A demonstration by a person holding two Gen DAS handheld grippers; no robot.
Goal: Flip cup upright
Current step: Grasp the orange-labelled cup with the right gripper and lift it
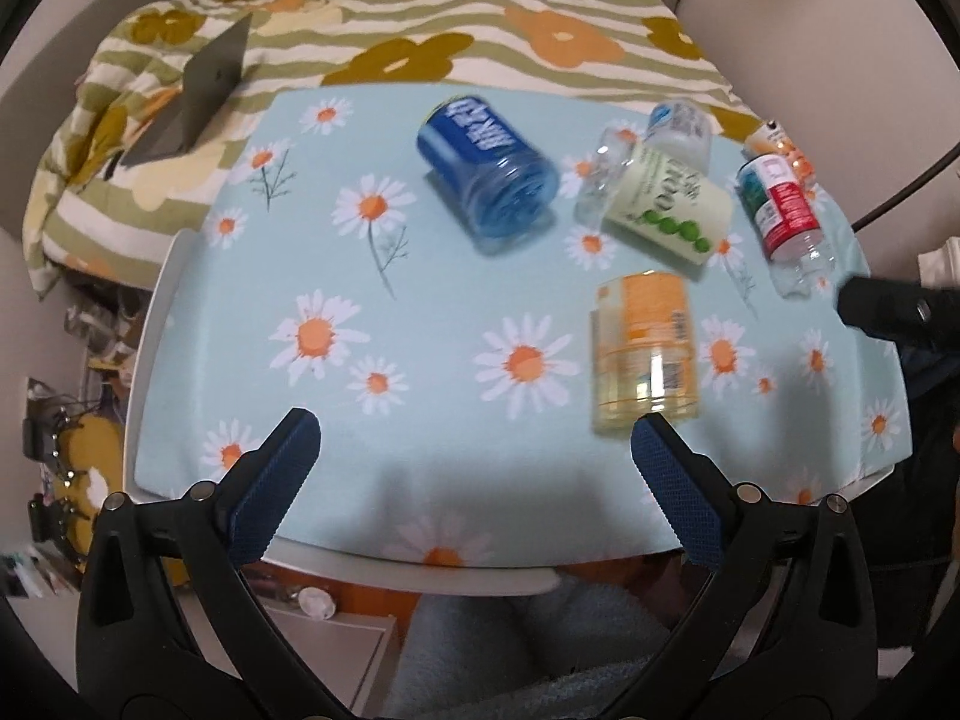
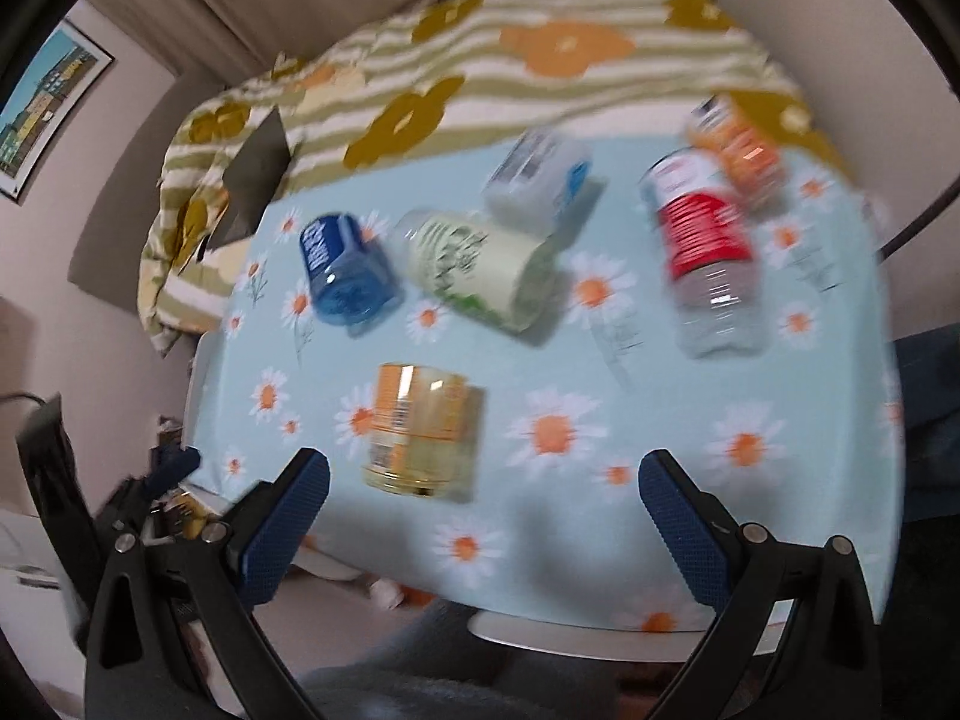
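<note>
Several cut-off bottle cups lie on their sides on a daisy-print tablecloth. A yellow-orange cup lies nearest, also in the right wrist view. A blue cup lies farther back. A pale green cup, a white-blue cup, a red-label cup and a small orange cup lie to the right. My left gripper is open and empty above the near table edge. My right gripper is open and empty, just right of the yellow-orange cup.
A striped flowered blanket lies behind the table. A grey open laptop rests on it at the left. The other gripper's black body shows at the right edge. A framed picture hangs on the left wall.
</note>
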